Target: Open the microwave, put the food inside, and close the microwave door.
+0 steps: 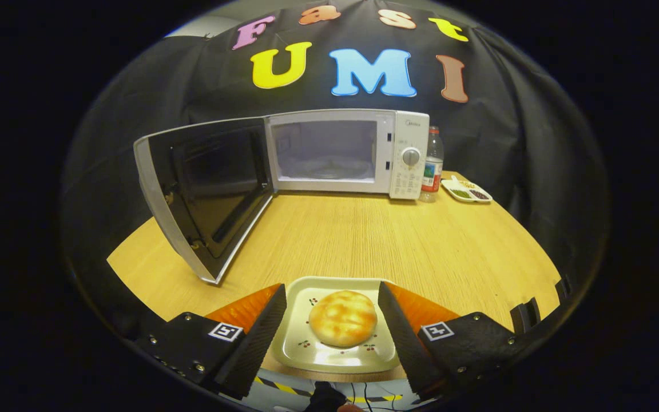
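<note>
A white countertop microwave [341,153] stands at the back of a light wooden table [364,240], its dark-glass door [206,189] swung fully open toward the gripper and its cavity bare. Nearer than the microwave, at the table's front edge, 1 round golden bun [342,318] sits on 1 square cream plate with small cherry prints [312,349]. The gripper [332,337] is spread wide, its 2 fingers flanking the plate and gripping nothing. Doing this step well likely means closing evenly on the plate's 2 side rims, lifting level so the bun stays put, and steering clear of the door. Beside the microwave's control panel: 1 clear plastic bottle [432,165] and 1 small white divided dish [467,191].
</note>
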A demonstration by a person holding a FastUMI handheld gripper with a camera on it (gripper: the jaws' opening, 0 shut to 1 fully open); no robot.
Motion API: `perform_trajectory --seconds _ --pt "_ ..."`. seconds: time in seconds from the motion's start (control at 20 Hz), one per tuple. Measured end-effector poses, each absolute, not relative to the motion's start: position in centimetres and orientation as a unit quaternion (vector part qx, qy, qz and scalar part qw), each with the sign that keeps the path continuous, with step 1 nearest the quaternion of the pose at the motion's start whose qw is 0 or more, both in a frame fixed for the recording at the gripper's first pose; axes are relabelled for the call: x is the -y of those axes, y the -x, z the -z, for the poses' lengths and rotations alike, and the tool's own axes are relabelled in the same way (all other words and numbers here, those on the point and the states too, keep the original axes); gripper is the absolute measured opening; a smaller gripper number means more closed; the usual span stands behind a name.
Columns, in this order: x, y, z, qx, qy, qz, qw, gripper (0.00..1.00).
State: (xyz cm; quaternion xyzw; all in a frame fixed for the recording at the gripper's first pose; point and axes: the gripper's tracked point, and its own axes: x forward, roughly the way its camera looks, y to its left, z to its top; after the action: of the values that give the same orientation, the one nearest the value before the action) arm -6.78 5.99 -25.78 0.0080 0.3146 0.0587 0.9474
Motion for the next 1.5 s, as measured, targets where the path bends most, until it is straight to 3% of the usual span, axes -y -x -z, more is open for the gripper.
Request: perform_trajectory --seconds 0.65,0.9,1.5 --pt "-5.6 7.5 31.6 -0.397 0.005 -0.045 0.917 1.0" --pt "-5.2 7.0 31.0 -0.385 -0.017 -0.054 0.921 0.79" --pt "-6.4 -2.5 22.8 -0.296 -0.135 -0.08 0.942 0.78"
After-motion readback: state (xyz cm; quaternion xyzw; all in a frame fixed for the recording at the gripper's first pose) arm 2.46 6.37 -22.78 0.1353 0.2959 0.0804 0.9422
